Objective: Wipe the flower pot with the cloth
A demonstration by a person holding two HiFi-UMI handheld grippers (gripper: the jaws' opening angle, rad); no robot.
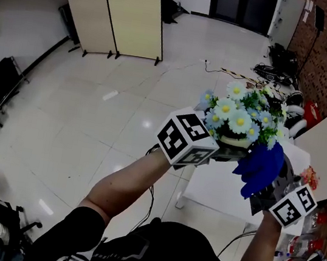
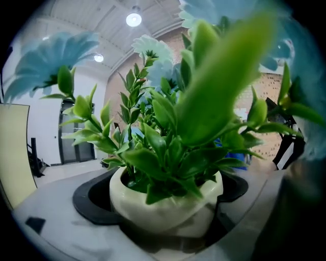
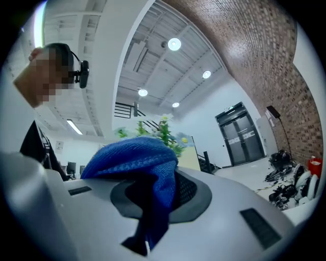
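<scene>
Two grips are sharing this: my left gripper (image 1: 212,155) is clamping the flower pot (image 2: 165,204) above the white table (image 1: 215,193), exposing its sides, while my right gripper (image 1: 267,195) is pinching the blue cloth (image 3: 147,168) just beside it.

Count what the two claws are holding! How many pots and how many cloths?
flower pot: 1
blue cloth: 1
Total: 2
</scene>
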